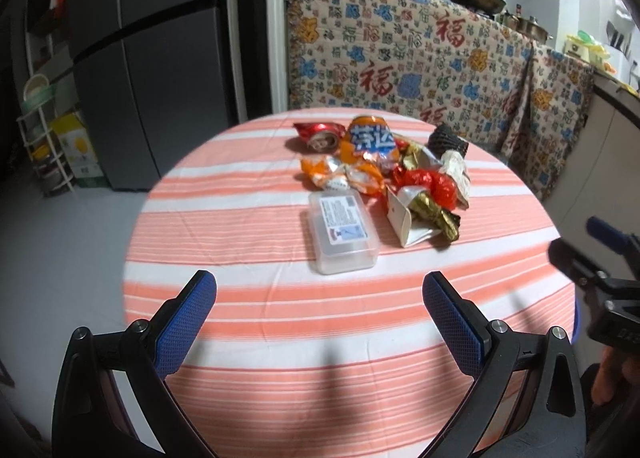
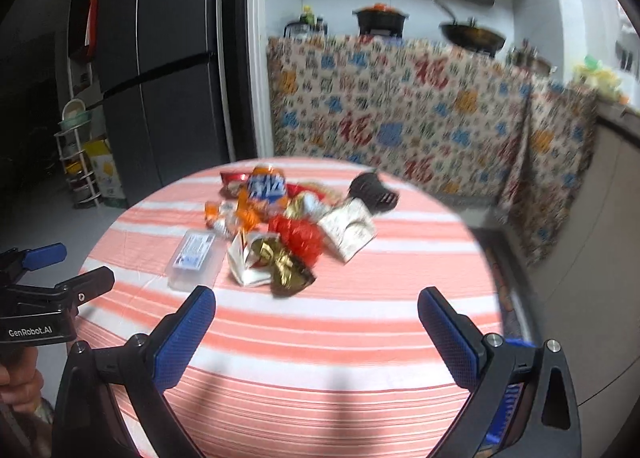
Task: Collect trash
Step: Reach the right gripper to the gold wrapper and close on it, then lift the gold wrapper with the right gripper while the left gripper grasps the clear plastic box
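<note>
Both sets of jaws stand wide apart and hold nothing: the left gripper [image 1: 319, 294] and right gripper [image 2: 316, 308] hover over the near edge of the striped table [image 1: 240, 322]. Beyond them lies the trash pile [image 1: 384, 173], with a clear plastic box [image 1: 342, 234] nearest. I'd judge it wise to take that box first, squarely across its narrow sides, before the loose wrappers.
</note>
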Demonstrator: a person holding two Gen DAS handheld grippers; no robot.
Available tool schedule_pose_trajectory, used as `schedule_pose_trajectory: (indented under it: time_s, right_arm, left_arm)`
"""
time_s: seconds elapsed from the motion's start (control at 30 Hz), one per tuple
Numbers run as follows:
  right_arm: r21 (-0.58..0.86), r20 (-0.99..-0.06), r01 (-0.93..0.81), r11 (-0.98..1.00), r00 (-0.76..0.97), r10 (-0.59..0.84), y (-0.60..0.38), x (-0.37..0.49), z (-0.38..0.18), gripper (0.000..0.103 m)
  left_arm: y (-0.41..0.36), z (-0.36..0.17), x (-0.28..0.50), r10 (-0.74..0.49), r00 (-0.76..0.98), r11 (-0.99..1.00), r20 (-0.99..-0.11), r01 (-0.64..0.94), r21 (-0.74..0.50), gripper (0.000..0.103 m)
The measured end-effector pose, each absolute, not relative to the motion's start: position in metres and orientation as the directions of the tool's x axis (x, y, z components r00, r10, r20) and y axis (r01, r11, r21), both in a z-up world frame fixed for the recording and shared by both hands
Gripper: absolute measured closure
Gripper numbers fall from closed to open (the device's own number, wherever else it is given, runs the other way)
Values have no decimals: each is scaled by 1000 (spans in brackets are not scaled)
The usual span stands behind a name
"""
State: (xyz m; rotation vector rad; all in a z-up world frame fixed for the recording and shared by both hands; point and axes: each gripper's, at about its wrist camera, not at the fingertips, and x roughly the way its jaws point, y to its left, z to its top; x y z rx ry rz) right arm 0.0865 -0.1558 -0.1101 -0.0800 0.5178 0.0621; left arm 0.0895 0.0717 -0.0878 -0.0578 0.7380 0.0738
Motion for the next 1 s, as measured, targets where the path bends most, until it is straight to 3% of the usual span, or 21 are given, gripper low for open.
schedule_pose_trajectory:
  time_s: [0.13, 0.23, 0.27, 0.43, 0.6, 0.67, 0.73, 0.77, 0.8, 0.87, 1.0]
  right_arm:
    - [-65, -544, -123, 990, 837, 69, -164, 118, -136, 2]
    - [-10, -608, -184, 983, 781, 140, -173, 150, -150, 25]
    - [4, -618, -195, 981, 771, 156, -175, 157, -151, 27]
    - [31, -700, -354, 935, 660, 273, -161, 208, -165, 31]
    - [2, -744, -381, 925, 617, 256, -158, 234, -181, 34]
    - [19, -749, -389, 921, 604, 271, -160, 240, -186, 50]
    - [47, -747, -387, 921, 598, 290, -165, 241, -187, 56]
    - [69, -741, -385, 920, 598, 305, -168, 239, -186, 64]
    - [80, -740, -383, 920, 596, 312, -170, 240, -185, 65]
    - [100, -738, -363, 926, 598, 314, -175, 236, -183, 67]
    - [131, -735, -298, 945, 610, 294, -189, 222, -180, 68]
  left_arm:
    - [69, -106, 114, -28, 712, 995, -702, -48, -89, 0]
    - [65, -114, 136, -55, 708, 992, -704, -42, -120, 0]
    - [65, -119, 147, -54, 703, 991, -709, -50, -126, 0]
    - [67, -148, 185, -32, 654, 993, -756, -68, -100, 0]
    - [71, -169, 203, -54, 611, 990, -790, -69, -121, 1]
    - [68, -170, 206, -68, 615, 990, -786, -53, -127, 1]
    - [66, -170, 207, -68, 623, 992, -779, -39, -118, 1]
    - [64, -169, 207, -65, 631, 994, -773, -30, -107, 3]
    - [63, -168, 207, -60, 638, 995, -768, -22, -96, 7]
    - [61, -169, 208, -81, 633, 995, -770, 3, -102, 30]
    - [65, -168, 203, -138, 631, 989, -763, 54, -135, 32]
